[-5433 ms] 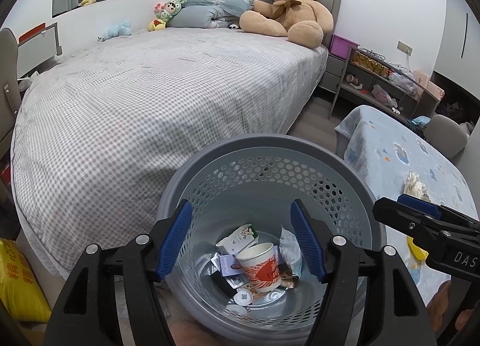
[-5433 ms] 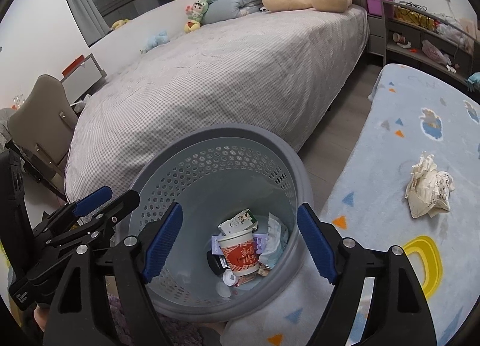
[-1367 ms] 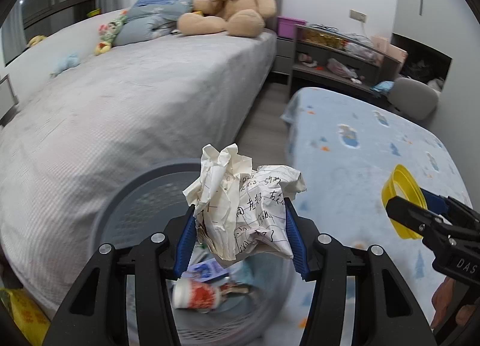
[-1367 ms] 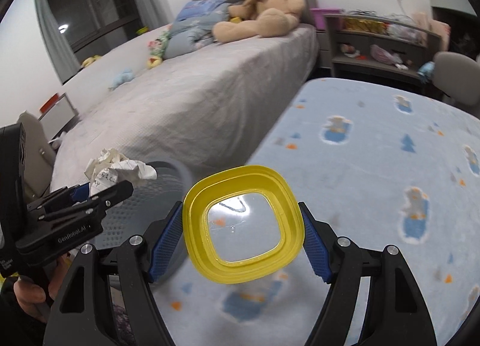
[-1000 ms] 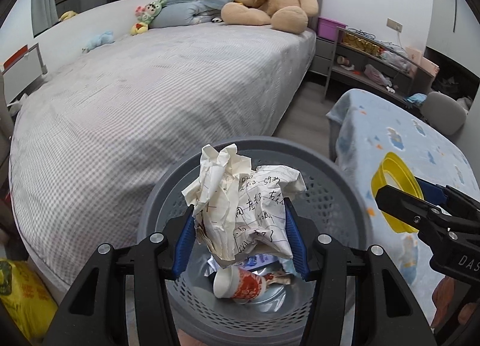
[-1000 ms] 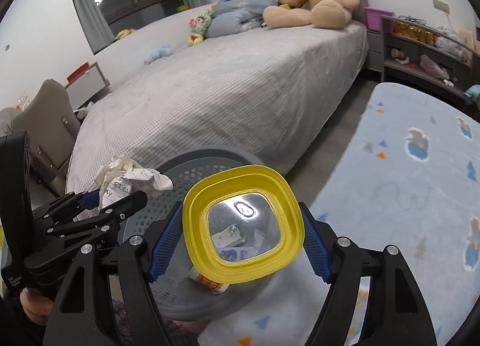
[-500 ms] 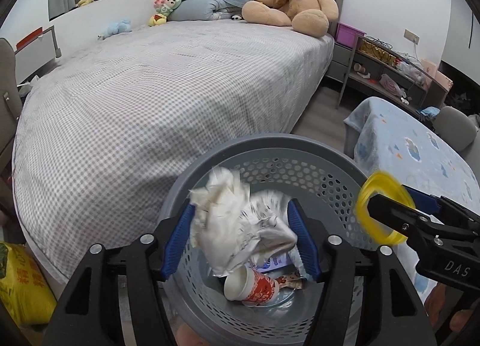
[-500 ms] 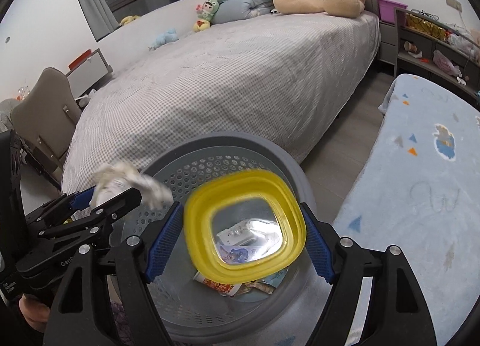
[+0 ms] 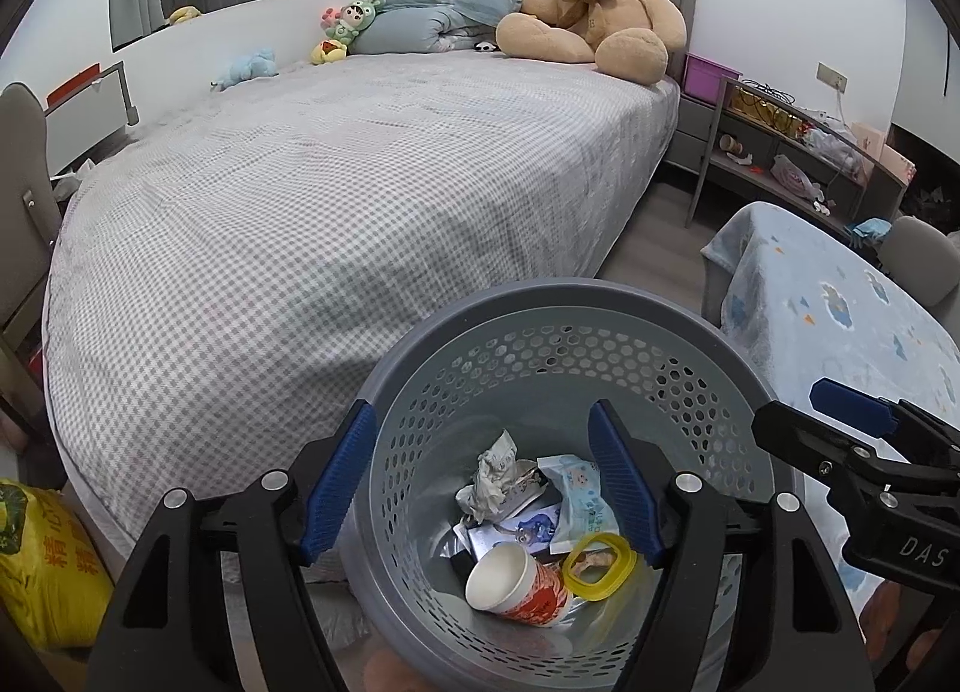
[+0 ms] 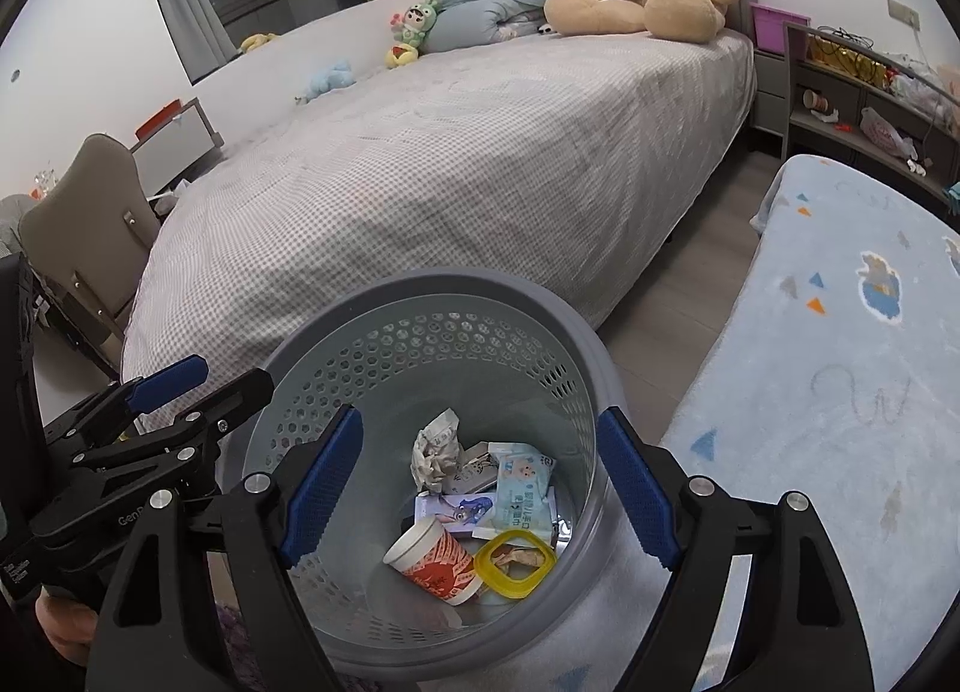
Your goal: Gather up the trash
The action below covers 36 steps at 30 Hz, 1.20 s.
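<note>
Now both grippers are held over the gray basket (image 9: 558, 326), and nothing is gripped by either. The left gripper (image 9: 486, 476) is seen with its blue pads spread wide, framing the basket's inside, and the right gripper (image 10: 480, 488) is spread just as wide over the same opening, empty between the pads. All the trash that can be made out lies at the bottom of the basket: a crumpled paper (image 9: 492, 479) toward the far side, near the wall facing the bed (image 9: 330, 200); a wipes packet (image 10: 522, 497) beside it; a paper cup (image 10: 435, 560) lying on its side with its mouth turned toward the left gripper's side; and a yellow lid (image 10: 515, 563) lying flat, touching or nearly touching the cup, on the side nearest the blue blanket (image 10: 840, 392). The relation that matters is judged to be this: everything collected sits straight below both sets of fingers, deep inside the rim, so nothing there calls for a grasp. The part of the blanket in view, right of the basket and nearer the right gripper, shows no trash. Whether more trash lies outside the views cannot be told; if it lies on the blanket, the right gripper is judged the nearer one.
</note>
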### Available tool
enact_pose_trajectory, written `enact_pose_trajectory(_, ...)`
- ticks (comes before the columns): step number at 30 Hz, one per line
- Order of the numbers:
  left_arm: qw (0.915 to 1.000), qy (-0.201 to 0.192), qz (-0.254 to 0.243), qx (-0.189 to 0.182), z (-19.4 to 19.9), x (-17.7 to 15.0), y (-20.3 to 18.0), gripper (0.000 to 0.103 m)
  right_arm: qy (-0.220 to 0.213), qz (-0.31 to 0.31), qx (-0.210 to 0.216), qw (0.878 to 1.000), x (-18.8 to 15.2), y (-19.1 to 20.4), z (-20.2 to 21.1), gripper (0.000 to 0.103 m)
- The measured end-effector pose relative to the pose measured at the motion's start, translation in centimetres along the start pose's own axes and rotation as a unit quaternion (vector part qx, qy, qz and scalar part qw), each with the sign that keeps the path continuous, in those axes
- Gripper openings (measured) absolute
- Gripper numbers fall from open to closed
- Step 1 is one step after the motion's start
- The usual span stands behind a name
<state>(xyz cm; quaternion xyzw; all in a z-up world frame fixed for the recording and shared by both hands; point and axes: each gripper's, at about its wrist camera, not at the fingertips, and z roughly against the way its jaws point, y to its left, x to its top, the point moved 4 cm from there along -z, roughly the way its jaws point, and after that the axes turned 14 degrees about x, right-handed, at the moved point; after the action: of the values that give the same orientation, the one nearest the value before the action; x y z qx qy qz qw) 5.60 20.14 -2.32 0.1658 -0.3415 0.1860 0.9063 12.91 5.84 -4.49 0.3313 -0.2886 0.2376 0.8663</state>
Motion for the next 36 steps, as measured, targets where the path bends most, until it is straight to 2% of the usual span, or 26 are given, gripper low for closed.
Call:
enact_pose_trajectory(9, 1.0000, -0.002, 0.000, 0.004, 0.01, 0.06, -0.05, 0.071, -0.001, -0.004, 0.000, 1.000, -0.15, -0.08, 0.10, 0.079)
enact_pose_trajectory(20, 1.0000, -0.003, 0.003, 0.009, 0.08, 0.13, 0.11, 0.078, 0.000, -0.004, -0.005, 1.000, -0.44, -0.20, 0.04, 0.082)
enact_pose_trajectory(36, 0.9999, 0.000, 0.004, 0.015, -0.10, -0.05, 0.24, 0.080, 0.002, -0.006, -0.010, 1.000, -0.69, -0.33, 0.00, 0.087)
